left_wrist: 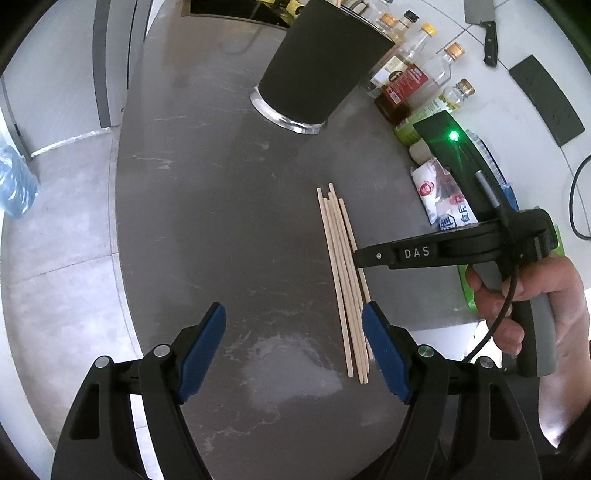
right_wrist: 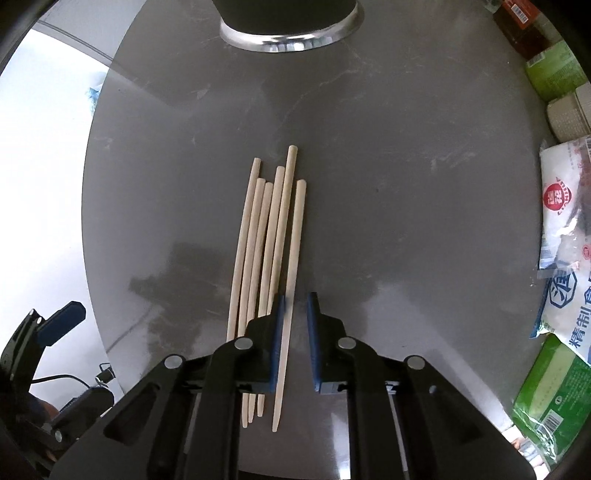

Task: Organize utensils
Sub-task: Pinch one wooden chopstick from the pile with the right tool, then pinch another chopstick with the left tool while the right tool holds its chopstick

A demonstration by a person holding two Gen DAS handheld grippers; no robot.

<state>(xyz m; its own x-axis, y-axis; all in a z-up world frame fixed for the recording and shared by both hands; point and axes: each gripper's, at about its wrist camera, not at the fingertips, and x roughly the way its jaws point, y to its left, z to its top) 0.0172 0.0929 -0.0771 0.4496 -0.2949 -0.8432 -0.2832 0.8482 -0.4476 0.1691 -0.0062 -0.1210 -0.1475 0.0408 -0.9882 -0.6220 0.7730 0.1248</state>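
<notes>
Several wooden chopsticks [left_wrist: 343, 280] lie side by side on the grey round table [left_wrist: 207, 206], seen also as the chopsticks [right_wrist: 266, 236] in the right wrist view. My right gripper [right_wrist: 295, 306] points down over their thin ends. Its jaws stand narrow around the rightmost chopstick, with a gap showing beside it. From the left wrist view the right gripper [left_wrist: 356, 258] reaches in from the right, held by a hand [left_wrist: 517, 306]. My left gripper [left_wrist: 293, 321] is wide open with nothing in it, just left of the bundle's near ends. A tall black holder [left_wrist: 321, 70] stands at the far side.
Sauce bottles [left_wrist: 402, 81] and food packets [right_wrist: 565, 229] crowd the table's right side. A cleaver [left_wrist: 484, 26] lies on the white surface beyond. The table edge [left_wrist: 120, 229] curves along the left above grey floor. The holder's metal base [right_wrist: 291, 33] is beyond the chopsticks.
</notes>
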